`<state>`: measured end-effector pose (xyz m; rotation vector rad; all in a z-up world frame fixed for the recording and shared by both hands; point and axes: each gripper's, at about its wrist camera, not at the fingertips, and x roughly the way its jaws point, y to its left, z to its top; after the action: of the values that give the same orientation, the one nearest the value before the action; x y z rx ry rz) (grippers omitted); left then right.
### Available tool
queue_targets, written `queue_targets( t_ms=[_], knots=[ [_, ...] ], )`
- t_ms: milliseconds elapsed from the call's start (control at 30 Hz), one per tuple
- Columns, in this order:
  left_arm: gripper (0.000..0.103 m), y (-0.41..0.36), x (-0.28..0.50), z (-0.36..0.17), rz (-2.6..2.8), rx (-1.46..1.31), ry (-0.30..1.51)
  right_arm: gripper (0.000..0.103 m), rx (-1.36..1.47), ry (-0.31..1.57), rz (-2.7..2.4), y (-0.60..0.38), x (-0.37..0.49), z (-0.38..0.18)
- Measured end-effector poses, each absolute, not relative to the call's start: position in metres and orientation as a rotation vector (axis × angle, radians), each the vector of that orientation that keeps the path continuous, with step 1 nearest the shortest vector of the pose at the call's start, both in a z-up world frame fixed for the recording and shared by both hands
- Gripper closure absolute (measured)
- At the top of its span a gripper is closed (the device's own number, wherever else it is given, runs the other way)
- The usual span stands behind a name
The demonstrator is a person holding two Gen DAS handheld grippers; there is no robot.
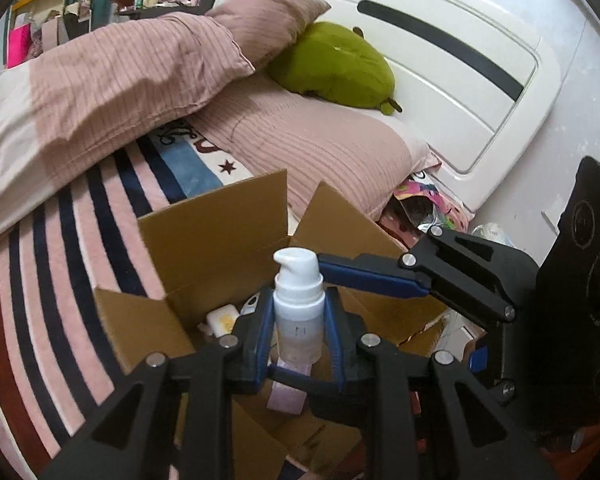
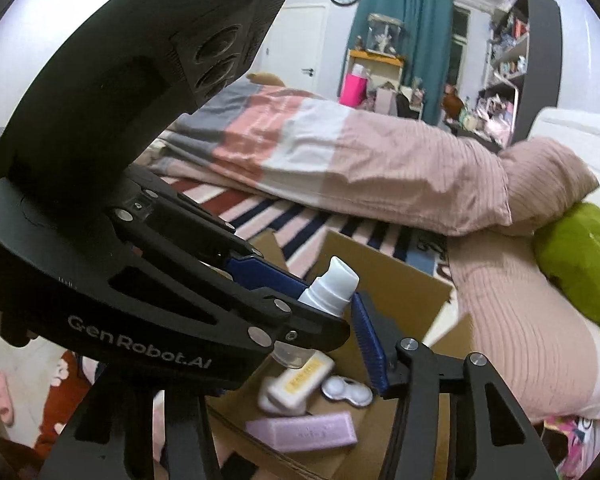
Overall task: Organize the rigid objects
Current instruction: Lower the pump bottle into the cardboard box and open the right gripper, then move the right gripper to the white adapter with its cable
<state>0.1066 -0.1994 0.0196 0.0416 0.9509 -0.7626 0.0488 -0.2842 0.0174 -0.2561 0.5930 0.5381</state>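
a white pump bottle (image 1: 298,304) is held upright between the blue pads of the left gripper (image 1: 298,334), whose jaws are closed tight on its body; it is carried just above the open cardboard box (image 1: 216,236) that sits on the striped bed cover (image 1: 60,264). the right gripper (image 2: 363,322) is seen beside the bottle, over the same box; one blue pad stands just beside the pump head, its jaws are parted about a third of the way, and nothing is seen pressed between them, so it is judged to be empty. inside the box, several things are already laid down: a small white tube with a yellow label (image 2: 296,380), a white contact lens case (image 2: 347,392) just beside it, and a lilac rectangular pack (image 2: 303,432) nearer the box's front edge. part of the sorting is therefore judged to be done, with these three rigid items gathered in the box and the bottle as the item in hand. what is left for this item is taken to be its lowering into the free space of the box and its release. beyond the box, only pillows (image 1: 112,80), a green plush toy (image 1: 335,64) and the white headboard (image 1: 459,80) are seen; no other loose rigid things are visible on the bed, though whether more remain out of view cannot be told.
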Motion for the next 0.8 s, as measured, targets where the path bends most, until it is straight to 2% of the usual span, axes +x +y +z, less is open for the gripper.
queue_targets(
  t_ms=[167,200,267,300,333,467,533,800],
  knots=[
    [0.081,-0.208,0.114,0.013,-0.759,0.036,0.987,0.057,-0.244,0.640,0.534,-0.293,0.056,0.013],
    [0.077,-0.207,0.115,0.012,-0.757,0.036,0.989,0.057,-0.243,0.649,0.532,-0.293,0.057,0.012],
    [0.063,-0.204,0.114,0.015,-0.753,0.036,0.987,0.056,-0.244,0.654,0.529,-0.293,0.060,0.011],
    [0.049,-0.202,0.113,0.016,-0.748,0.038,0.985,0.055,-0.248,0.657,0.523,-0.292,0.061,0.011],
    [0.040,-0.199,0.113,0.018,-0.741,0.039,0.982,0.053,-0.251,0.661,0.518,-0.292,0.062,0.011],
    [0.037,-0.177,0.107,0.030,-0.690,0.034,0.954,0.053,-0.234,0.690,0.530,-0.290,0.063,0.012],
    [0.031,-0.161,0.101,0.037,-0.657,0.029,0.926,0.053,-0.227,0.696,0.541,-0.287,0.062,0.015],
    [0.024,-0.082,0.070,0.053,-0.504,-0.010,0.822,0.053,-0.217,0.671,0.660,-0.246,0.044,0.035]
  ],
)
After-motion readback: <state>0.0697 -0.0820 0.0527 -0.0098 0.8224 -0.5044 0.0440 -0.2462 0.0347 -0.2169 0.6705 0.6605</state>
